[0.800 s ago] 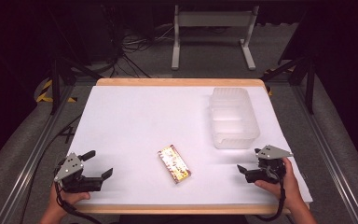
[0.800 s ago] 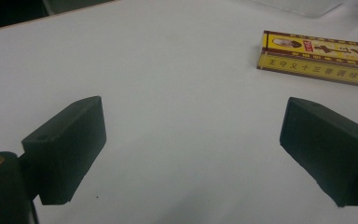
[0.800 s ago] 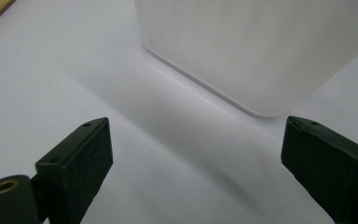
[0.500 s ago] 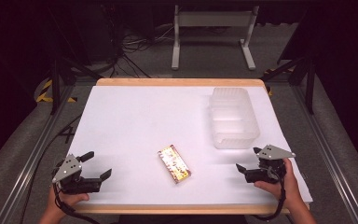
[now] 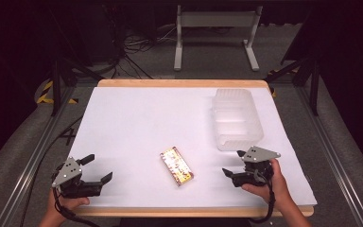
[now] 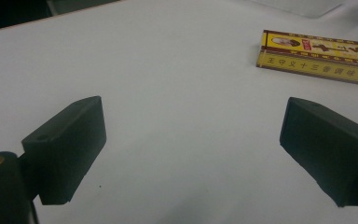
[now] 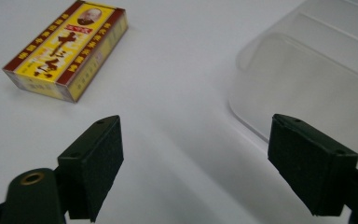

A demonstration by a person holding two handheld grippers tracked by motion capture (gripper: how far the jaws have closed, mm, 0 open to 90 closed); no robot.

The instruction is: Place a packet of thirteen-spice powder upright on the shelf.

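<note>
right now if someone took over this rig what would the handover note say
Left gripper: open, holding nothing, low over the near left part of the table.
Right gripper: open, holding nothing, near the right front edge, just in front of the clear plastic container.
Yellow and red box: lies flat on the white table between the two grippers, touched by neither.
Container: looks empty, at the right side of the table.
Done: nothing yet; the box has not been gripped.
Left: probably grasp the box, perhaps to put it in the container.

A white table [image 5: 137, 123] stands on grey floor [image 5: 340, 142] in a dark room.
</note>
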